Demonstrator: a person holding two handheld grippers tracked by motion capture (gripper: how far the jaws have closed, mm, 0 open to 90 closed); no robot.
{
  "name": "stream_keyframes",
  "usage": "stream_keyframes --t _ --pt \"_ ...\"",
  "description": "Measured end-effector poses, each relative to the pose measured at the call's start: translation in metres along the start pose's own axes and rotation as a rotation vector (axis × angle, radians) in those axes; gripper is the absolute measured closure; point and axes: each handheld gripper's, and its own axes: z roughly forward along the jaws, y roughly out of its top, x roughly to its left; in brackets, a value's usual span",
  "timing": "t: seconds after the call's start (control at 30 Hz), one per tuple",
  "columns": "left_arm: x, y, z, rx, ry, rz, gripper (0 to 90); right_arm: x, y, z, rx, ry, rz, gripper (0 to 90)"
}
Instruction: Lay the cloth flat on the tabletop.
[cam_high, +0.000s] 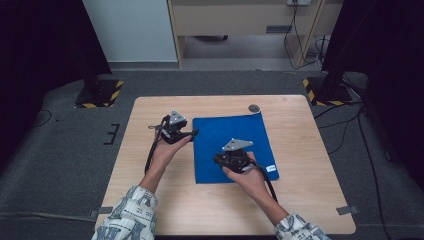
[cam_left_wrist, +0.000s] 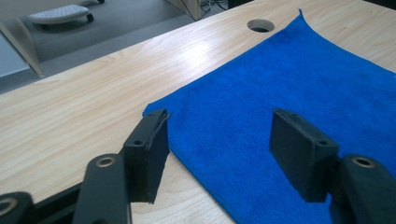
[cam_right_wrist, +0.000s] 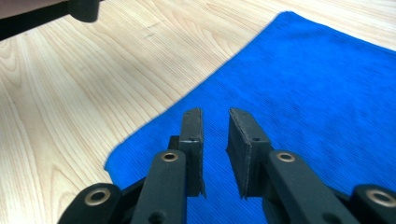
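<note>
On the pale wooden table (cam_high: 150, 200), a blue cloth (cam_high: 235, 135) lies spread flat a little right of the middle, with a small white tag (cam_high: 271, 168) at its near right corner and a round hole (cam_high: 254, 108) in the tabletop just beyond its far right corner. From the bottom of the high view the person's two forearms reach forward in patterned sleeves (cam_high: 127, 217). Her or his left hand (cam_high: 167, 150) holds the left gripper (cam_high: 192, 133) at the cloth's left edge, near the far left corner, pointing across toward the cloth. Seen from the left gripper view, this gripper (cam_left_wrist: 229, 151) has its two black pads set wide apart; one pad (cam_left_wrist: 152, 149) hangs over the bare wood right at the cloth's corner, the other (cam_left_wrist: 299, 151) over the blue fabric, and nothing is gripped between them. The right hand (cam_high: 250, 177) holds the right gripper (cam_high: 220, 159) over the near half of the cloth, angled toward its near left corner. Along the right gripper view, that gripper (cam_right_wrist: 215, 149) shows its pads (cam_right_wrist: 192, 140) drawn close with a narrow gap left between them, empty, above the cloth near its near edge. Whether either gripper's tips touch the fabric cannot be told.
</note>
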Motion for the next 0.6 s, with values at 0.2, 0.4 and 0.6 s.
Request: stream_keyframes --t 0.2,0.4,0.6 --pt "0.004 0.000 -0.005 -0.005 -0.013 -0.015 32.0 0.011 0.005 0.008 0.008 0.016 -0.021 70.2" --pt "0.007 -0.002 -0.006 0.007 -0.019 -0.019 26.4 0.022 0.007 0.018 0.028 0.039 -0.040 57.1" --pt "0.010 -0.003 -0.007 0.017 -0.012 -0.029 23.3 0.034 0.006 0.030 0.065 0.047 -0.078 51.8"
